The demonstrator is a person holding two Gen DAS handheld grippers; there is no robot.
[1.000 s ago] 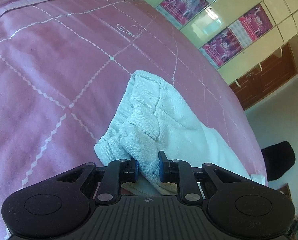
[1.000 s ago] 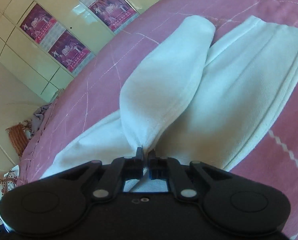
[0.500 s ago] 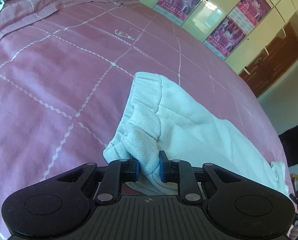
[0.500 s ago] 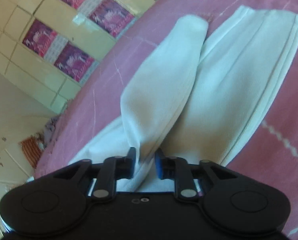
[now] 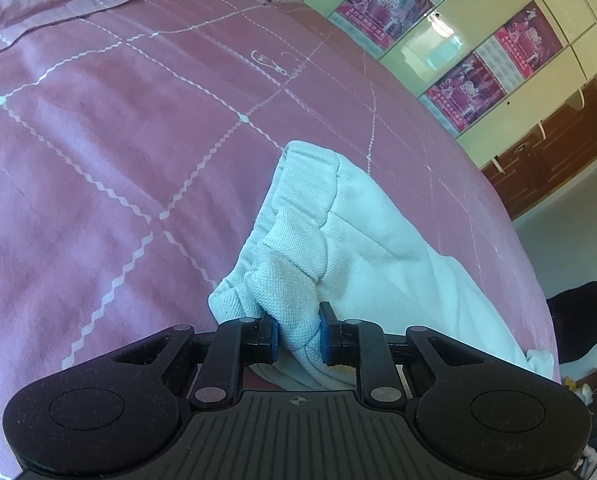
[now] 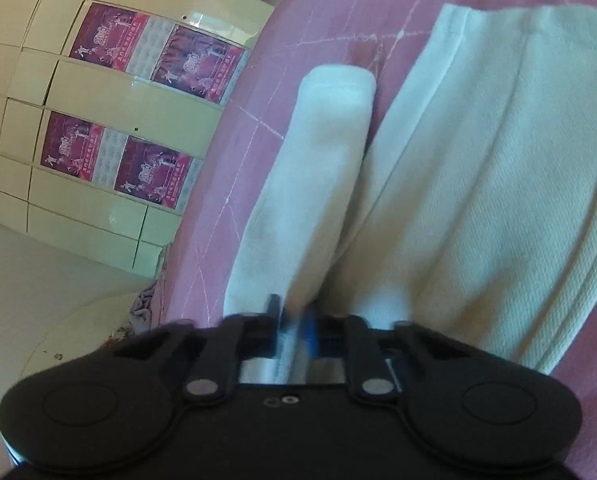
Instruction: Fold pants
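Note:
White pants [image 5: 338, 236] lie on a pink bedspread [image 5: 98, 152]. My left gripper [image 5: 298, 334] is shut on a bunched fold of the waistband, which rises from the bed between the blue pads. In the right wrist view the pants [image 6: 478, 200] spread flat to the right, and one narrow leg [image 6: 318, 168] runs away from my right gripper [image 6: 294, 332]. That view is blurred. The right fingers stand a little apart with a thin strip of leg cloth between them; I cannot tell if they still pinch it.
The bed's edge curves on the right of the left wrist view, with a dark object [image 5: 578, 320] on the floor beyond. Cream wardrobe doors with pink posters [image 6: 138, 120] stand behind the bed. A brown cabinet [image 5: 550, 160] is farther off.
The right fingers went from tightly shut on the leg to slightly parted, and the right gripper swung so the flat pants now fill its right side. The left gripper kept its hold and shifted little.

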